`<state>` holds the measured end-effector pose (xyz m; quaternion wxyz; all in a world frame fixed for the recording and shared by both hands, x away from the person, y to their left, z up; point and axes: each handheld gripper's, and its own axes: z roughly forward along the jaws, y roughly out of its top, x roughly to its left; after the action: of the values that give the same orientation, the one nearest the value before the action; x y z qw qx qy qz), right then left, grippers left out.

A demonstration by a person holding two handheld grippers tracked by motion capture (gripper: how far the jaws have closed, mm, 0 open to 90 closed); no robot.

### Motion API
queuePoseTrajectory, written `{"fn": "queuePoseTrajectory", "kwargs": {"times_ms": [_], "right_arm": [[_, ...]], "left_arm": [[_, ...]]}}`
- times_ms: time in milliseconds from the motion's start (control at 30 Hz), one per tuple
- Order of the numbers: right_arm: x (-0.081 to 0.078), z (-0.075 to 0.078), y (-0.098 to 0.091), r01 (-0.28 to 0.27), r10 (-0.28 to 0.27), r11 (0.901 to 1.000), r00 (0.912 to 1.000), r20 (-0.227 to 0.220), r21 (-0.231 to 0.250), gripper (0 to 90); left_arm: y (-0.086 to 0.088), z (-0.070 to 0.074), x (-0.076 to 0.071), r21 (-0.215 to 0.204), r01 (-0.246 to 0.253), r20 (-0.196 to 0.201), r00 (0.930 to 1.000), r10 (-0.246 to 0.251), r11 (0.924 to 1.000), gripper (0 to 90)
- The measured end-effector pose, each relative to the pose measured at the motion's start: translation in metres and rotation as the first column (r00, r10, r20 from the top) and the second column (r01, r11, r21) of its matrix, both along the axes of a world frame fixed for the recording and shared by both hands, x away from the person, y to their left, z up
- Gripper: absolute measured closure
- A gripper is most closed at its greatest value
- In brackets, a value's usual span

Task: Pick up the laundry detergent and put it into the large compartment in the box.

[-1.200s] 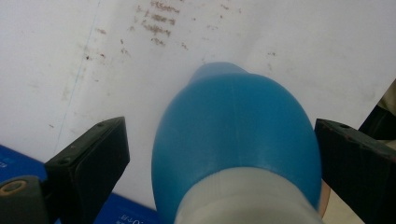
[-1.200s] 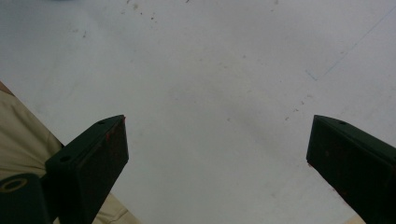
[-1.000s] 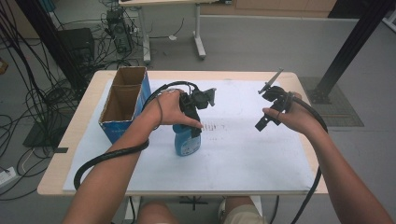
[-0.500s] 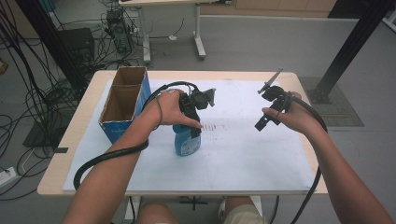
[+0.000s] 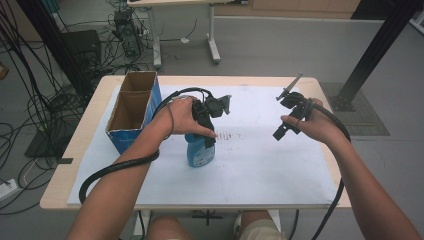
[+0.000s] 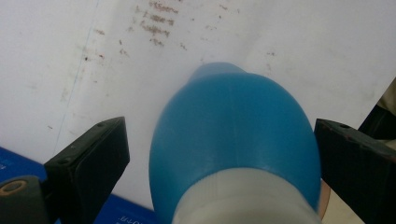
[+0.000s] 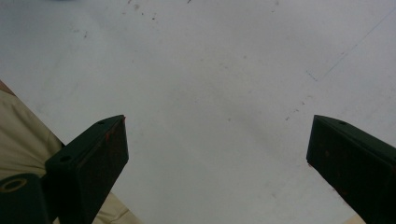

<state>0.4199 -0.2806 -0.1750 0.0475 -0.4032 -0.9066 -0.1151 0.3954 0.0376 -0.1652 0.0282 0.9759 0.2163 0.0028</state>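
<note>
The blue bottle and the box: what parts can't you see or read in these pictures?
- Blue bottle: in the high view the left hand and left gripper cover its top.
- Bottle's cap: cut off by the bottom edge of the left gripper view.
- Bottle's label: too small to read in the high view.
- Cardboard box: its floor is hidden by its own walls in the high view.
- Brown marks on the white sheet: too blurred to read.

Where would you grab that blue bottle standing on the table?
Around its white neck, coming straight down from above. The blue bottle stands upright, and the left gripper already hangs over it, jaws open either side; the neck looks narrower than the rounded body.
</note>
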Motion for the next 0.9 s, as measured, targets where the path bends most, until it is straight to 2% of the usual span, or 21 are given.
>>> {"fn": "queuePoseTrajectory", "kwargs": {"times_ms": [733, 900], "right_arm": [[0.0003, -0.0003, 0.0032, -0.004, 0.004, 1.0000, 1.0000, -0.001, -0.003, 5.5], [0.0010, -0.0012, 0.0040, -0.007, 0.007, 1.0000, 1.0000, -0.001, 0.000, 5.5]], "left_arm": [[0.0056, -0.0006, -0.0033, -0.017, 0.006, 0.010, 0.9999, -0.006, 0.9998, 5.7], [0.0054, -0.0017, -0.0030, -0.010, 0.006, 0.008, 1.0000, -0.006, 0.9999, 5.7]]}}
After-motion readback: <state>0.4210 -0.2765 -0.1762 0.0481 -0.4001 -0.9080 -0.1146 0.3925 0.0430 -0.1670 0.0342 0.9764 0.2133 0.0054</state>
